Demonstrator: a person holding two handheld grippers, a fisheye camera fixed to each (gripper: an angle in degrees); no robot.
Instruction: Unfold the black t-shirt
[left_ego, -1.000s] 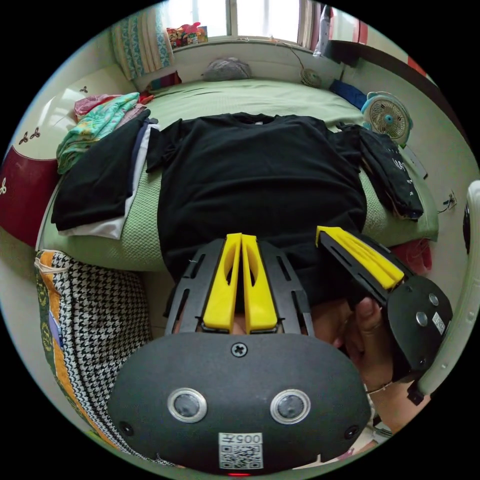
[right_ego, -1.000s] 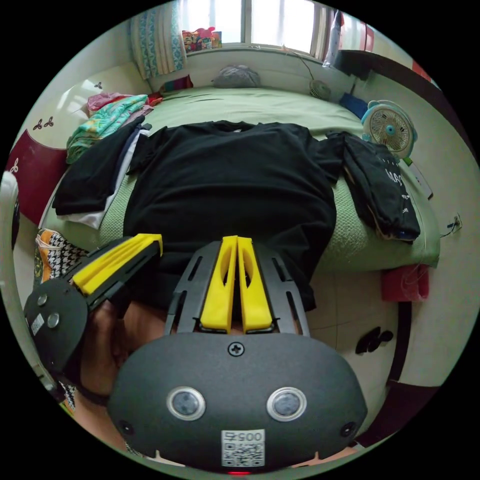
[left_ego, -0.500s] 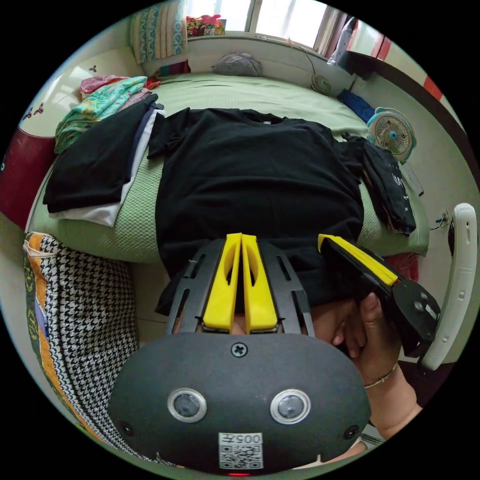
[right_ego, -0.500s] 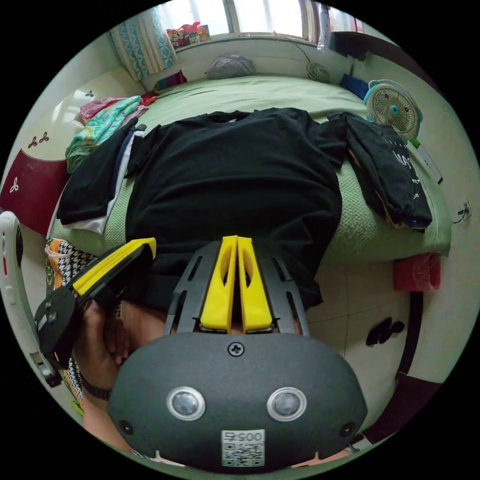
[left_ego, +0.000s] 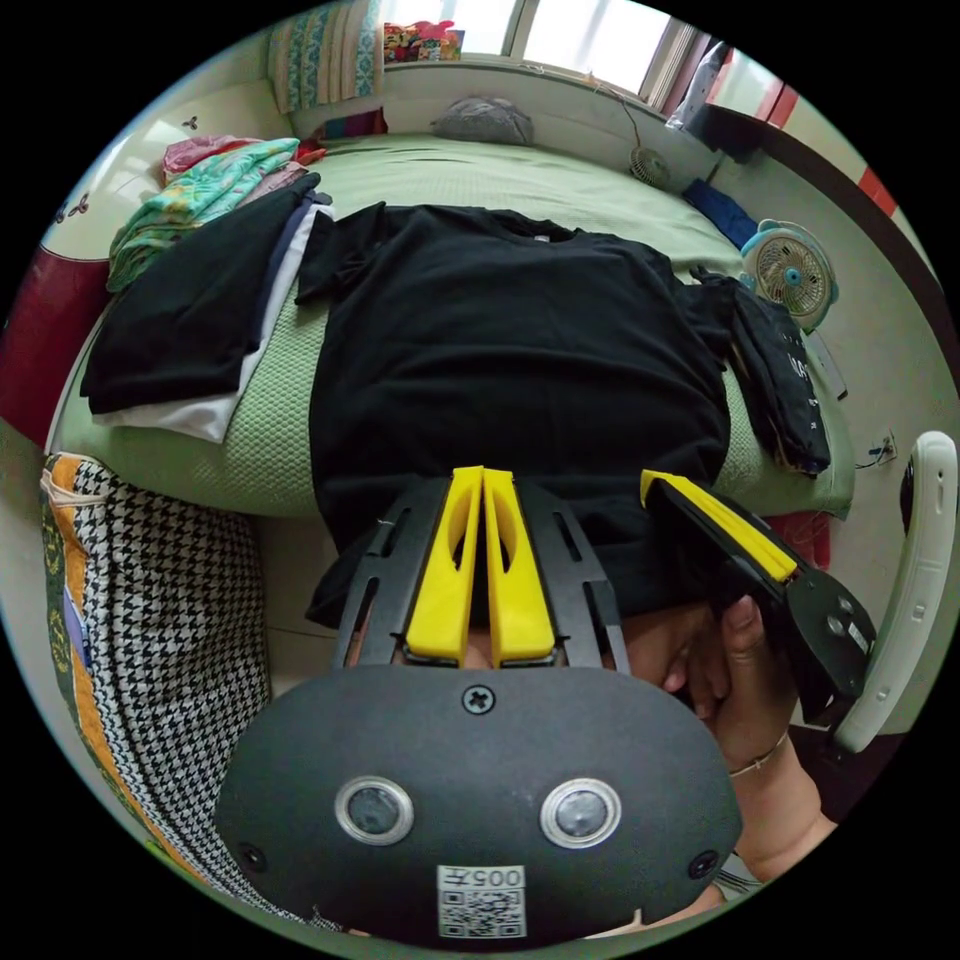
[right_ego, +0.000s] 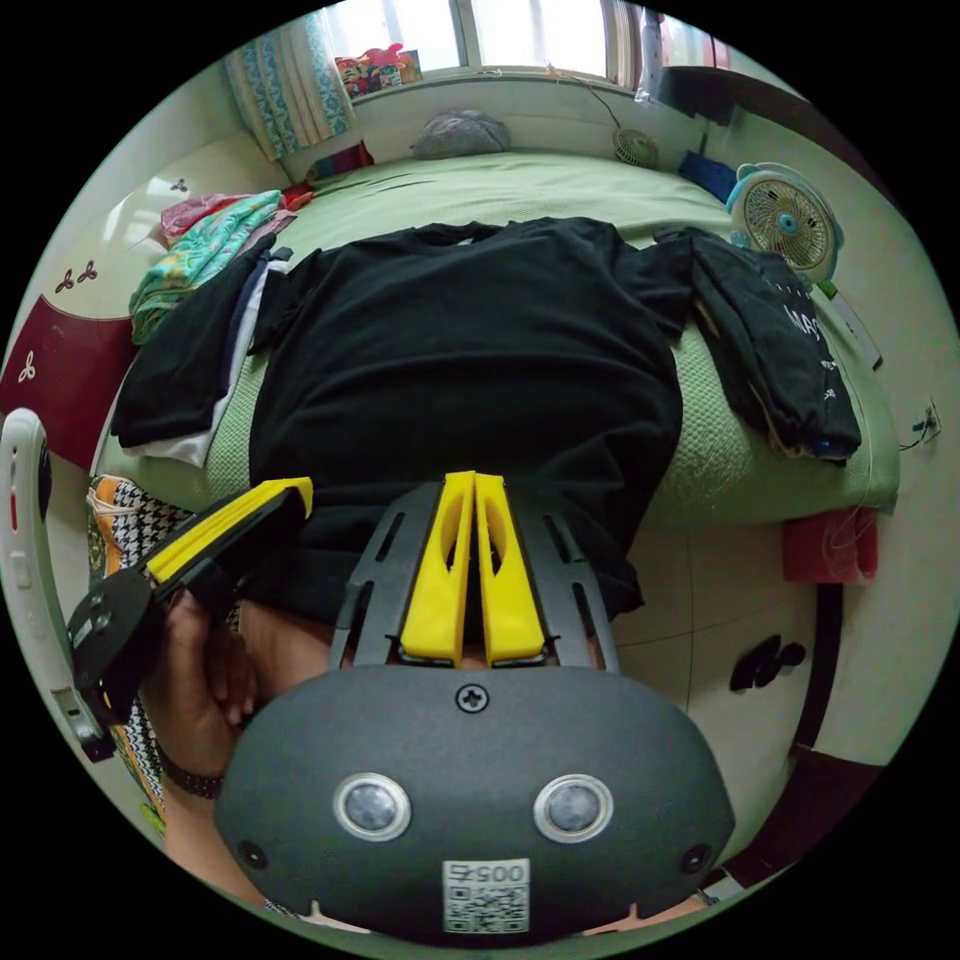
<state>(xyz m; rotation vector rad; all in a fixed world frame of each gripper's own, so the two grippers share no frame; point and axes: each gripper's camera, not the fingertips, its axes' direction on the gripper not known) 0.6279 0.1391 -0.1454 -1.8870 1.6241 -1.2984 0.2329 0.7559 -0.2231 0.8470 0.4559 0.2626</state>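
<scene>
The black t-shirt (left_ego: 520, 340) (right_ego: 460, 350) lies spread flat, front up, on the green bed (left_ego: 500, 180), collar at the far side. Its lower part hangs over the near bed edge. My left gripper (left_ego: 482, 475) is shut, jaws together, with its tips over that hanging part; in the right gripper view it comes in from the left (right_ego: 300, 490). My right gripper (right_ego: 473, 478) is shut the same way beside it, and it also shows at the right of the left gripper view (left_ego: 650, 478). Whether either pinches cloth is hidden.
A stack of folded clothes (left_ego: 180, 320) lies left of the shirt and a dark printed garment (left_ego: 785, 380) lies right of it. A houndstooth bag (left_ego: 170, 620) stands on the floor at the left. A small fan (left_ego: 790, 275) sits beyond the bed's right side. A hand (left_ego: 745, 680) holds the right gripper.
Both views have shifted a little with the hands. The shirt lies as before, and both grippers stay shut over its lower part.
</scene>
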